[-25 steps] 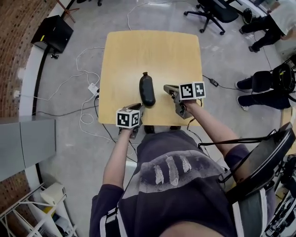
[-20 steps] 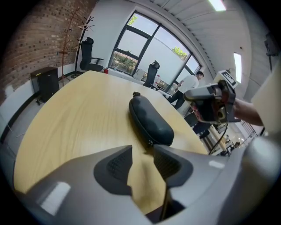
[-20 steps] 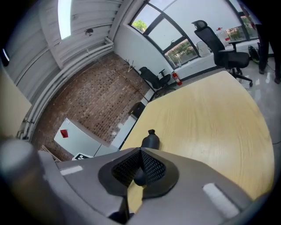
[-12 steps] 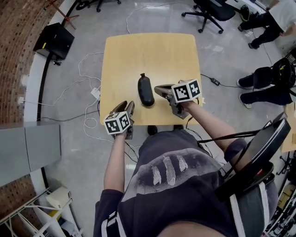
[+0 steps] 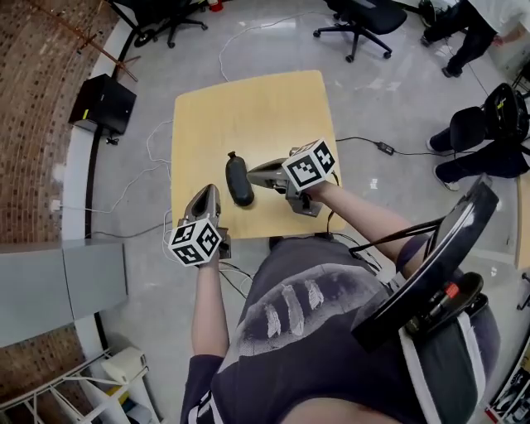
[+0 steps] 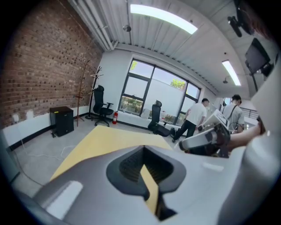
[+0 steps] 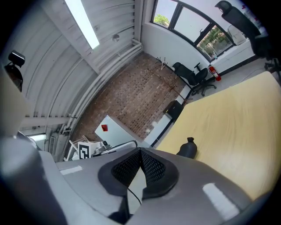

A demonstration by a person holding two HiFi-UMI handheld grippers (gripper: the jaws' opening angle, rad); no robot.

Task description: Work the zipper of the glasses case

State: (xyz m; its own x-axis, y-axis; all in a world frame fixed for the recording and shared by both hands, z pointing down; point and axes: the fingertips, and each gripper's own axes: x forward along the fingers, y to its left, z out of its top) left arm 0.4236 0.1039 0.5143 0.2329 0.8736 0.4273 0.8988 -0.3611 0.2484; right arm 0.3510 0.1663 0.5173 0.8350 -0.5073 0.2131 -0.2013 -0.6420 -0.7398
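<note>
The black glasses case (image 5: 239, 180) lies lengthwise on the yellow wooden table (image 5: 248, 108), near its front edge. My right gripper (image 5: 251, 175) points left at the case's right side, close beside it; its jaws are shut with nothing between them. In the right gripper view the case (image 7: 188, 148) sits apart beyond the shut jaws of the right gripper (image 7: 140, 160). My left gripper (image 5: 207, 190) hovers at the table's front-left corner, left of the case and apart from it, shut and empty. The left gripper view shows the left gripper (image 6: 144, 159) shut, bare tabletop (image 6: 109, 140), and no case.
A black box (image 5: 103, 103) stands on the floor to the left by the brick wall. Cables (image 5: 149, 166) trail beside the table's left side. Office chairs (image 5: 360, 21) stand beyond the table, and seated people (image 5: 484, 132) are at the right.
The left gripper drew back toward the table's front-left corner; its jaws spread apart, then shut. The right gripper stayed shut and came close beside the case.
</note>
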